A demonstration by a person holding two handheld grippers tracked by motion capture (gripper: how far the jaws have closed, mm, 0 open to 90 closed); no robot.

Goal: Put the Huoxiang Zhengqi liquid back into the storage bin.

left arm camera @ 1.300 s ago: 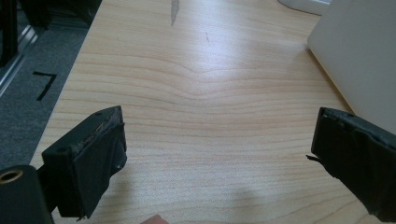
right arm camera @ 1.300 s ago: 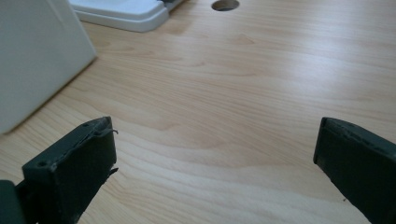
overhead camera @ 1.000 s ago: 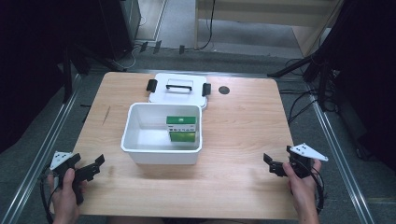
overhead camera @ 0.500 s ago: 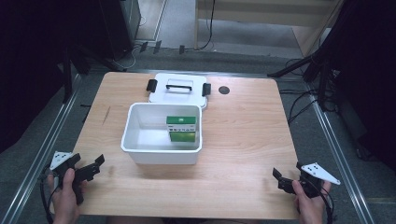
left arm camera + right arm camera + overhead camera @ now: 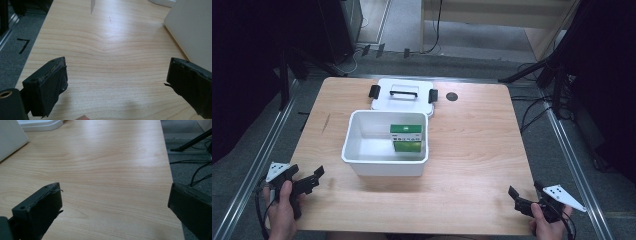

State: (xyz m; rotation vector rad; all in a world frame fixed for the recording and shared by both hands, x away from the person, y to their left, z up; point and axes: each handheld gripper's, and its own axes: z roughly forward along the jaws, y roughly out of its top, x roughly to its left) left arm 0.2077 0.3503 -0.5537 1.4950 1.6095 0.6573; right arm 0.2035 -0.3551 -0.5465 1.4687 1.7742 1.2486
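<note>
- White bin [image 5: 384, 160] sits mid-bench, nearer the left gripper than the right; open top, green carton [image 5: 406, 138] inside, against its right wall.
- L gripper [image 5: 307, 181]: held at near-left corner of bench [image 5: 477, 145], jaws spread wide, nothing between them. Hand [image 5: 281, 210] wraps the grip from below; grey 3-cornered plate [image 5: 277, 171] on top.
- Left gripper view: both black jaws low in frame, bare wood grain between them; bin wall [image 5: 192, 27] at upper right, just beyond the right-hand jaw, not touching as far as I can tell.
- Dark streak on the wood [image 5: 92, 5] farther ahead of L gripper.
- R gripper [image 5: 518, 199]: at near-right corner of bench, close to the edge, jaws apart, empty. Hand [image 5: 548, 227] partly cut by frame bottom; grey plate [image 5: 562, 196] on top.
- Right gripper view: jaws wide, bare bench between; right-hand jaw hangs over the bench edge w/ grey floor and cables [image 5: 197, 175] beyond. Bin corner [image 5: 10, 140] at upper left, well apart from the jaws.
- Behind bin: white lid [image 5: 403, 97] lying flat, black handle [image 5: 403, 93] on top, black latches at both ends; touching or just behind bin's far rim, cannot tell which.
- Small dark round spot [image 5: 452, 96] on bench right of lid.
- Both grippers well apart from bin and from each other.
</note>
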